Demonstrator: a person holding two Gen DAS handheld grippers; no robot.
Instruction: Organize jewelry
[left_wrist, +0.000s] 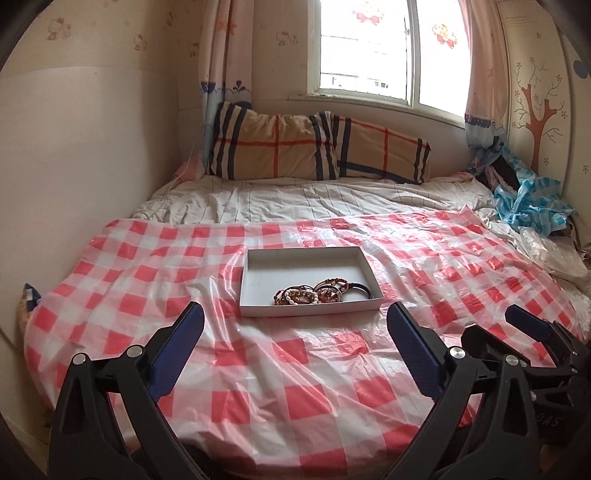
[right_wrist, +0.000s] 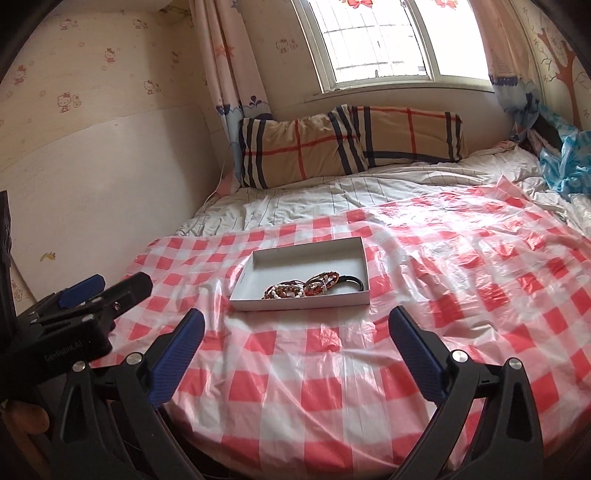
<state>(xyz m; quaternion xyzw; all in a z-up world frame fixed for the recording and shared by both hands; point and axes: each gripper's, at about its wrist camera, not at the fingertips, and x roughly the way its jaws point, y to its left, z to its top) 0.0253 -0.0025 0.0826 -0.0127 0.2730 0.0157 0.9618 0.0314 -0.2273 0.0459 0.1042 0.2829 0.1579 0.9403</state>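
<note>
White cardboard box on checked plastic sheet holds bracelets; left gripper and right gripper both spread wide, empty, short of it.

A plastic sheet is spread over the near part of the bed. On it, about midway across, sits an open shallow box. A heap of beaded bracelets lies in the box's near right corner, with a bangle just to its right. Behind the sheet, two pillows lean side by side against the wall under the window. A crumpled plastic bag lies at the bed's far right.
</note>
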